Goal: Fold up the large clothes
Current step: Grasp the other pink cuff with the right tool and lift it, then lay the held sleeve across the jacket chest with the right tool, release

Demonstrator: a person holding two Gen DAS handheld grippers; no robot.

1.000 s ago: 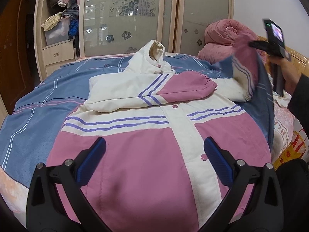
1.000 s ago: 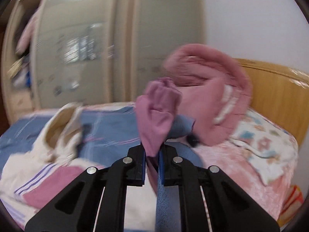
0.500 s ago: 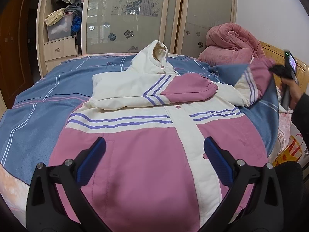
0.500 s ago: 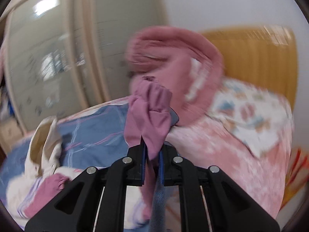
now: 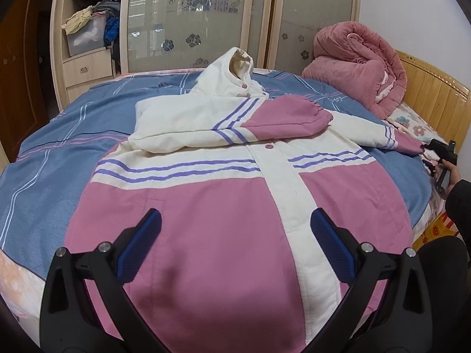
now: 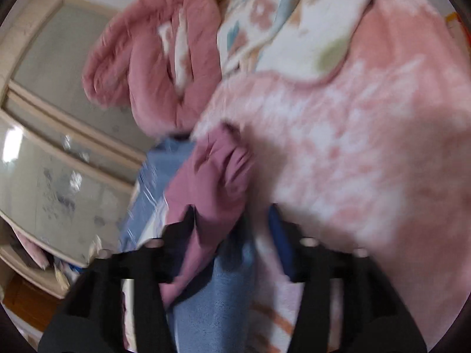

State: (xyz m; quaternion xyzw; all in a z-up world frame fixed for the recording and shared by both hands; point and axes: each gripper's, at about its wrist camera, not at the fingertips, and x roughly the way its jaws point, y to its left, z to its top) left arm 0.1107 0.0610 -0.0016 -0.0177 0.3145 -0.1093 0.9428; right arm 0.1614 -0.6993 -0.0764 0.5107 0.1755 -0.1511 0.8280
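The left gripper (image 5: 232, 247) hovers with its jaws spread wide and nothing between them, poised just above the lower front of the pink and white hooded jacket (image 5: 223, 194), which lies face up on the bed (image 5: 59, 158). Ahead of this gripper, one sleeve (image 5: 235, 120) is folded across the chest, and the hood (image 5: 232, 73) lies beyond it. Far off to its right, the other sleeve stretches out to its pink cuff (image 6: 215, 182), which lies between the fingers of the right gripper (image 6: 232, 220). That gripper's jaws are opening, the pads apart and no longer pinching the cuff, though the view is blurred. Beyond the right gripper sits a bundled pink quilt (image 6: 153, 58) near the wooden headboard (image 5: 435, 97).
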